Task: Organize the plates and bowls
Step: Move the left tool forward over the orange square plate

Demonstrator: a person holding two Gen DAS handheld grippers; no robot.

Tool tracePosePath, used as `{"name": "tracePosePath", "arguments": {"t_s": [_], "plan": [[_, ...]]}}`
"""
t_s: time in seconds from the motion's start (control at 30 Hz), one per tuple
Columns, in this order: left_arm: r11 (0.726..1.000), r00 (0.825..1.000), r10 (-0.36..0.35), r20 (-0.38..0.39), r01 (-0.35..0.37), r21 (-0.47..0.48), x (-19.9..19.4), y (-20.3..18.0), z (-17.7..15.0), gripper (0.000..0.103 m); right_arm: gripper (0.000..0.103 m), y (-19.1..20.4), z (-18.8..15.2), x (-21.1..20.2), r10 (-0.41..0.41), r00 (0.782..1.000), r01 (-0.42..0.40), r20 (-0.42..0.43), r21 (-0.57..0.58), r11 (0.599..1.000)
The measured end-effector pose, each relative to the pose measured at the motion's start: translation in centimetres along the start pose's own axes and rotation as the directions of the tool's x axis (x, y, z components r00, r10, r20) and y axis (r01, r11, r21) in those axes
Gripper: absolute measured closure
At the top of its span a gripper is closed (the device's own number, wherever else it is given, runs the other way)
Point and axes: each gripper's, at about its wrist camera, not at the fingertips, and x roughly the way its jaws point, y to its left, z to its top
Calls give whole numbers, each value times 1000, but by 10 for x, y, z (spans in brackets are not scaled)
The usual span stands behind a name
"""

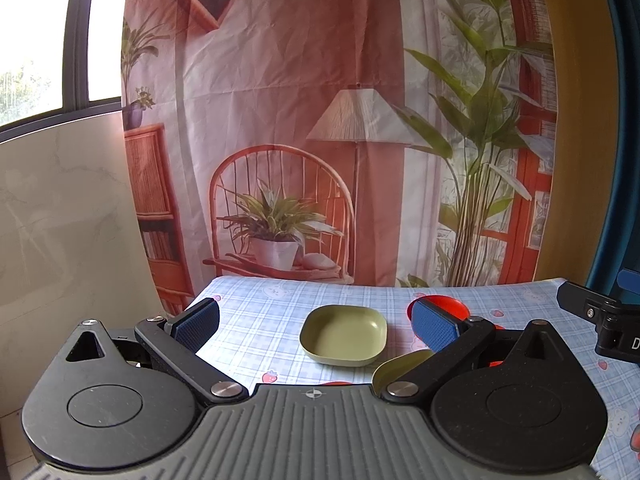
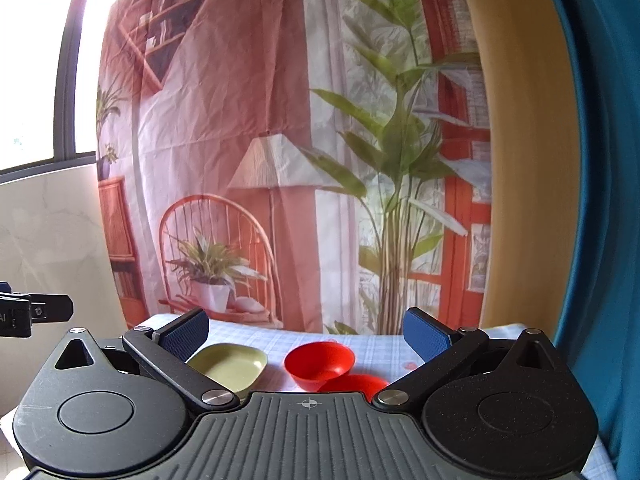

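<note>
A square green bowl (image 1: 344, 335) (image 2: 230, 364) sits on the checked tablecloth (image 1: 272, 312), straight ahead of my left gripper (image 1: 316, 326), which is open and empty above the table's near side. A red bowl (image 1: 448, 305) (image 2: 319, 362) stands to the right of it, partly hidden behind my left gripper's right finger. A red plate (image 2: 354, 383) lies just in front of the red bowl. A green plate's edge (image 1: 400, 366) shows near my left gripper's right arm. My right gripper (image 2: 306, 336) is open and empty, with the red bowl ahead between its fingers.
A printed backdrop cloth (image 1: 320, 120) hangs right behind the table's far edge. A marble wall and a window are at the left, a blue curtain (image 2: 600, 200) at the right. The right gripper's body (image 1: 600, 316) shows at the right edge of the left wrist view.
</note>
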Motion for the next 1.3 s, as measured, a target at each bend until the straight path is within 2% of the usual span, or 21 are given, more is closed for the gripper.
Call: {"name": "tracePosePath", "arguments": {"t_s": [0.2,0.4,0.5,0.6,0.73,0.9,1.1,1.3], "plan": [[999,999,30,-38,-31,-34,33,13,-20,0,0,3,-25,34,17,994,-13,-112,35,999],[996,995,59,-85,-64,-55,61,28,-36,0,0,6,-46,60,26,990,-23,-141,23,999],[994,993,48,-108,-58,-93,73,41,-44,0,0,6,-55,70,29,989,-27,-145,13,1000],[987,992,21,-124,-40,-153,82,55,-52,0,0,10,-65,78,53,983,-51,-178,17,999],[979,989,-5,-147,-25,-203,93,67,-62,0,0,19,-78,86,44,976,-47,-213,-7,999],[982,982,-6,-186,-29,-184,105,68,-75,1,0,31,-89,91,-47,975,31,-218,-73,997],[986,970,-24,-240,-17,-167,118,67,-91,3,0,31,-100,97,-11,969,1,-247,-42,999],[990,958,-34,-286,-6,-138,129,61,-101,10,1,34,-106,100,6,963,-17,-269,-38,999]]}}
